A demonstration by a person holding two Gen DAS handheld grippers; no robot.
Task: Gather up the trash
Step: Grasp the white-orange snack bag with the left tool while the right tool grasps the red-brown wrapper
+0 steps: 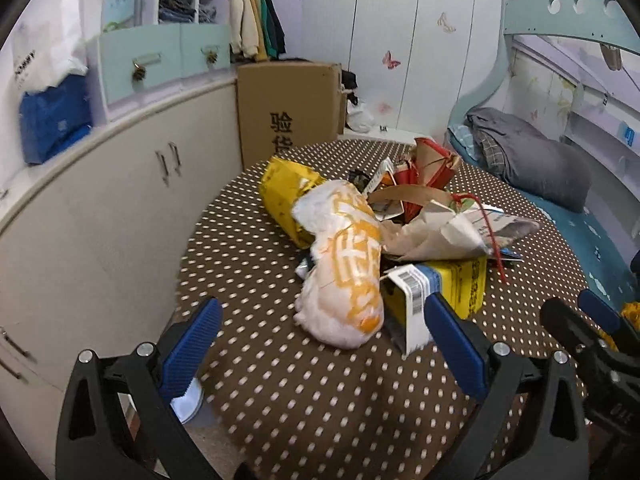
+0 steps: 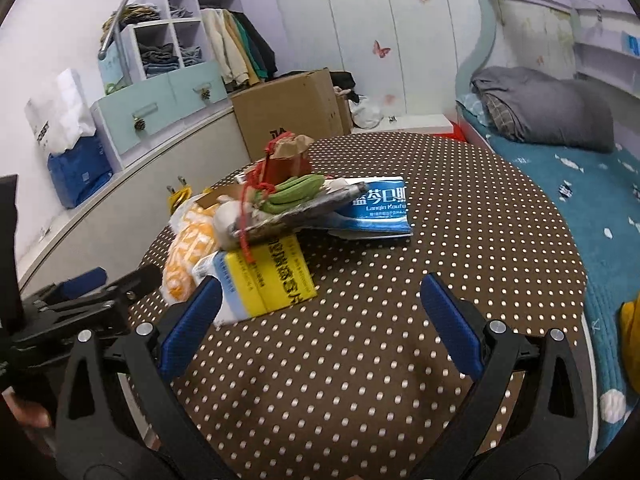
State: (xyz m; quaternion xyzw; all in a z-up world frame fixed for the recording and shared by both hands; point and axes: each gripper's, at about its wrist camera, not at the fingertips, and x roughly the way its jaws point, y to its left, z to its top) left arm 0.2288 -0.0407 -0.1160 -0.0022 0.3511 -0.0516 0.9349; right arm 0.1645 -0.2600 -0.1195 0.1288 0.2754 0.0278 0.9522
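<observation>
Trash (image 1: 384,236) lies heaped on the brown polka-dot bench (image 1: 304,392), toward its far left side. Nearest the left tongs (image 1: 324,344) is a crumpled white-and-orange bag (image 1: 348,272), with a yellow packet (image 1: 286,196) behind it and a yellow box (image 1: 460,284) with a barcode label just beside it. Crumpled brown paper (image 1: 432,232) and a red paper bag (image 1: 432,164) sit on top of the heap. From the right wrist view a blue-and-white carton (image 2: 380,208) and green banana-shaped pieces (image 2: 296,194) show on the pile. Left tongs are spread wide apart, holding nothing, low over the bench edge. Right tongs (image 2: 320,316) are likewise apart and empty, with the yellow box close to the left finger. A bed (image 2: 592,200) stands beyond the bench
</observation>
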